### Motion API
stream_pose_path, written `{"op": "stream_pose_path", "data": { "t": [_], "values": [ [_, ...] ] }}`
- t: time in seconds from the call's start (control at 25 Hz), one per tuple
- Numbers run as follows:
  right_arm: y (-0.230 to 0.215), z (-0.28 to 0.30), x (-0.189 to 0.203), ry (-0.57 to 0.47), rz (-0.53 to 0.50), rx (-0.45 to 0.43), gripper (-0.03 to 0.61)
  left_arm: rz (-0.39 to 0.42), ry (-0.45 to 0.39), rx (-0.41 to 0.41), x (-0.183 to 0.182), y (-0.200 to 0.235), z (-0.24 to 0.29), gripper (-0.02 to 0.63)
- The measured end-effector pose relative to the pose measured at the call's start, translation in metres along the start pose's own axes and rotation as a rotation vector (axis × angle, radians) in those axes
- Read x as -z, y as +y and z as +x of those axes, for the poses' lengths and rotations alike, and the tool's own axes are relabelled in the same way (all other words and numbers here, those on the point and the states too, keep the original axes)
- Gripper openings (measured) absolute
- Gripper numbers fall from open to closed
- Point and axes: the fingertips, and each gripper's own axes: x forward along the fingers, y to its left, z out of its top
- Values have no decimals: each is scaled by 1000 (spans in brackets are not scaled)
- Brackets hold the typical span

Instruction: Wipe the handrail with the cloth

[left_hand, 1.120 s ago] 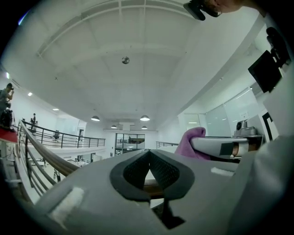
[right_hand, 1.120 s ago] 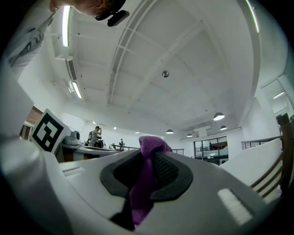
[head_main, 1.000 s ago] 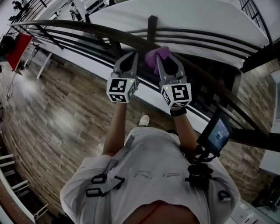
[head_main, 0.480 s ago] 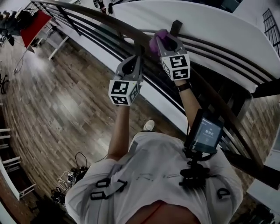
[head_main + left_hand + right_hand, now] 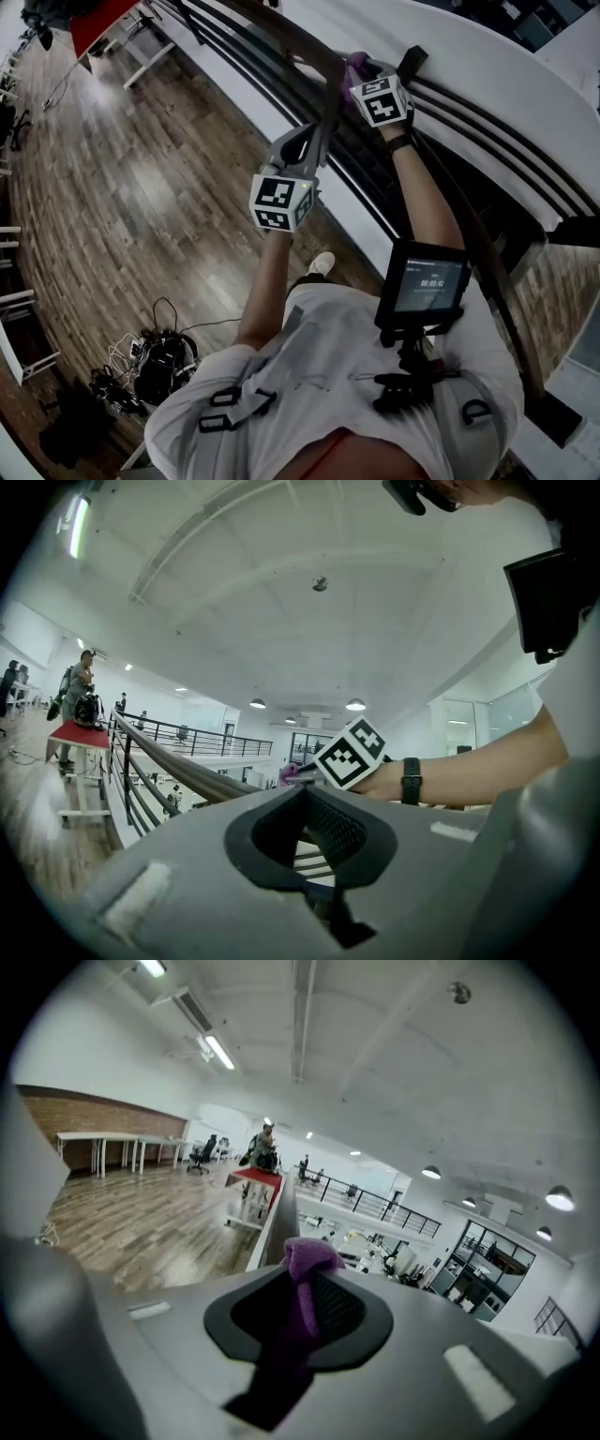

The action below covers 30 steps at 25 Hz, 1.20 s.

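Right gripper (image 5: 362, 67) is pinching the purple cloth (image 5: 302, 1260) against the handrail (image 5: 305, 45) at full reach, left gripper (image 5: 309, 141) is pressed together and empty beside the rail; risk: only a thin fold is gripped, so rail friction could pull it free mid-wipe.

Head view downward, both others along handrail (image 5: 178, 764)

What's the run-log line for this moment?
right gripper: shut on purple cloth | cloth position: at dark curved handrail | left gripper: shut, empty, beside rail
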Motion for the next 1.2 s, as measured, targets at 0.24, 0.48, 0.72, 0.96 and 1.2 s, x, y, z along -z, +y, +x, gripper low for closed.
{"op": "stream_pose_path", "data": {
  "t": [0.24, 0.48, 0.72, 0.96, 1.2],
  "values": [
    [5, 19, 20, 130, -49, -1, 52, -2, 10, -18, 9, 7, -5, 0],
    [1, -7, 37, 200, 6, -12, 51, 1, 6, 23, 5, -11, 6, 0],
    [-8, -56, 67, 192, 101, 52, 51, 7, 4, 98, 5, -50, 20, 0],
    [-13, -100, 96, 205, 164, 76, 51, 24, 23, 180, 12, -90, 28, 0],
    [-19, -141, 122, 231, 202, 120, 51, 49, 20, 249, 6, -130, 33, 0]
  ]
}}
